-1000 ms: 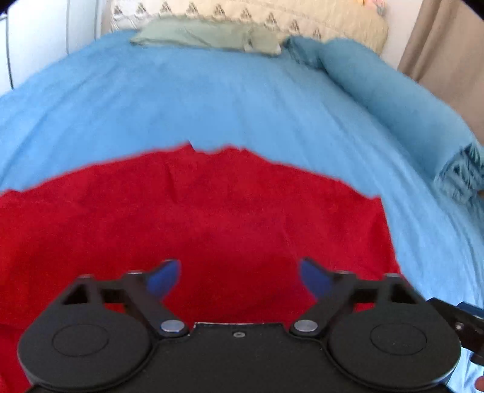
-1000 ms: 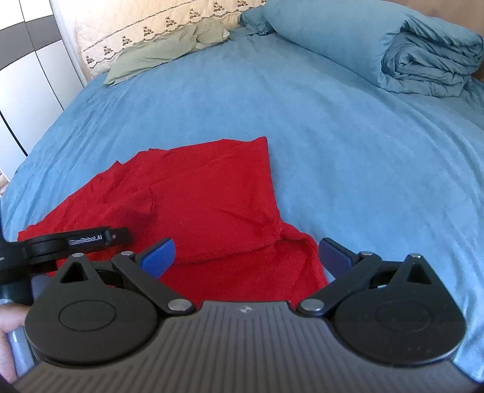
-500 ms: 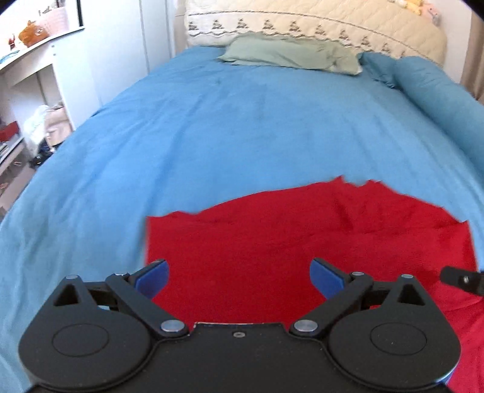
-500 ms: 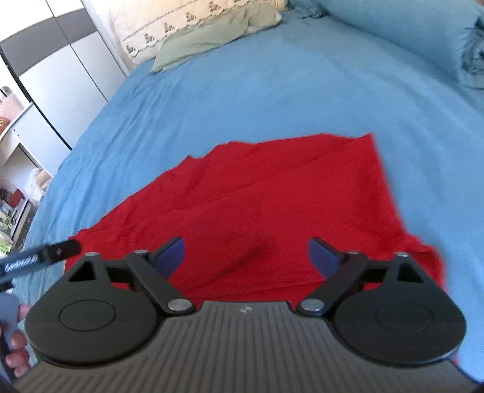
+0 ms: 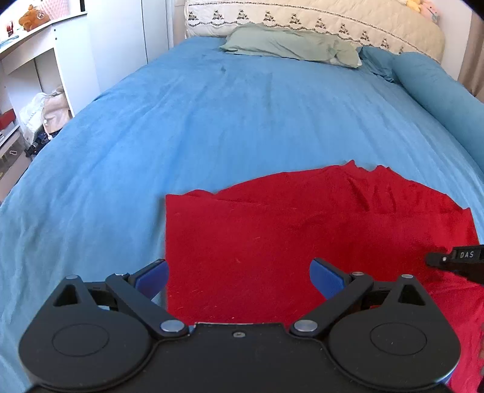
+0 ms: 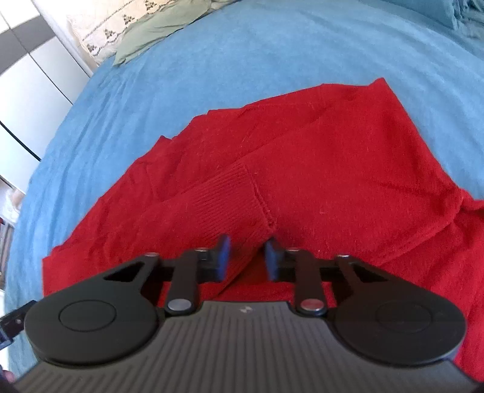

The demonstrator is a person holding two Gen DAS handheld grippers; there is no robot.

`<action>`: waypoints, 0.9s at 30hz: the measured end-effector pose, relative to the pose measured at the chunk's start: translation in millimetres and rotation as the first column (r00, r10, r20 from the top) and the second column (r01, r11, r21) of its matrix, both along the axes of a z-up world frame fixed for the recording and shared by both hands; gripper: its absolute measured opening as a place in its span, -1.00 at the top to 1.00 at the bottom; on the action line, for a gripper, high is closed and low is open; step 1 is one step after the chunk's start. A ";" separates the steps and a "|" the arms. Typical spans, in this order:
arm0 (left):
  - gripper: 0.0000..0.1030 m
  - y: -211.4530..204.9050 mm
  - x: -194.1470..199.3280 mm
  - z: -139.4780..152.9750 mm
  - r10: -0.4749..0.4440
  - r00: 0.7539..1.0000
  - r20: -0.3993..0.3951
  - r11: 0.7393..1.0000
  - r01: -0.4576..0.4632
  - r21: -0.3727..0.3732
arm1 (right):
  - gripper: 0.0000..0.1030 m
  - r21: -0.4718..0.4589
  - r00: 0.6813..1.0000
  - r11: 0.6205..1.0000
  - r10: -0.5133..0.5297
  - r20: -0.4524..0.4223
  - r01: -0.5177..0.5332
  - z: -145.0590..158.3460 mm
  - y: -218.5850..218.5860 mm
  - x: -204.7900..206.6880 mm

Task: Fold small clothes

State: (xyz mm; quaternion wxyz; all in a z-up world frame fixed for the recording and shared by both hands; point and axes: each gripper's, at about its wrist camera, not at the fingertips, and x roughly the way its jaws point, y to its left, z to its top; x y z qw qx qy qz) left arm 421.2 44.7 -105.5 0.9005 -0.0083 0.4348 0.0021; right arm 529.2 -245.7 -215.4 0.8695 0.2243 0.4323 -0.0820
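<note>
Left wrist view: the left tool (image 5: pixel 239 276) hangs over the near left part of a red knitted sweater (image 5: pixel 287 229) that lies spread on the blue bedspread (image 5: pixel 211 121). Its blue fingers (image 5: pixel 326 276) stand wide apart with nothing gripped; the left one sits at the sweater's straight left edge, the right one over the red knit. At the right edge the tip of the right tool (image 5: pixel 453 261) shows above the sweater. At the head of the bed a green pillow (image 5: pixel 290 45) lies against a cream quilted headboard cushion (image 5: pixel 317 21), and a rolled blue duvet (image 5: pixel 435 90) runs along the right side. White shelving (image 5: pixel 36 54) stands to the left of the bed.

Right wrist view: the right tool (image 6: pixel 246 257) has just been closing, and its blue fingers (image 6: pixel 222 255) are drawn close together on the ribbed cuff (image 6: pixel 230 205) of a sleeve that lies folded across the sweater's (image 6: pixel 348 157) body. The cuff's end sits pinched between the pads. Blue bedspread (image 6: pixel 242 51) surrounds the garment, with the green pillow (image 6: pixel 157 27) far off at upper left.
</note>
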 end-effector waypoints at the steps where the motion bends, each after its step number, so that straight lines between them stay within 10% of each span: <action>1: -0.97 1.2 -0.5 0.6 0.001 1.000 -0.002 1.000 -0.001 0.001 | 0.61 -0.011 1.000 1.000 0.009 -0.002 -0.009 0.8 1.8 0.7; 16: -0.97 -6.2 -2.9 0.2 0.011 1.000 -0.015 1.000 -0.011 -0.007 | 0.61 -0.320 0.964 0.942 0.172 0.204 -0.100 107.0 -25.1 -12.8; 27: -0.97 -41.7 8.5 -14.5 -0.065 0.997 -0.031 0.998 0.065 0.000 | 0.58 -0.307 1.000 0.952 0.000 -0.003 -0.001 27.9 -82.8 -30.6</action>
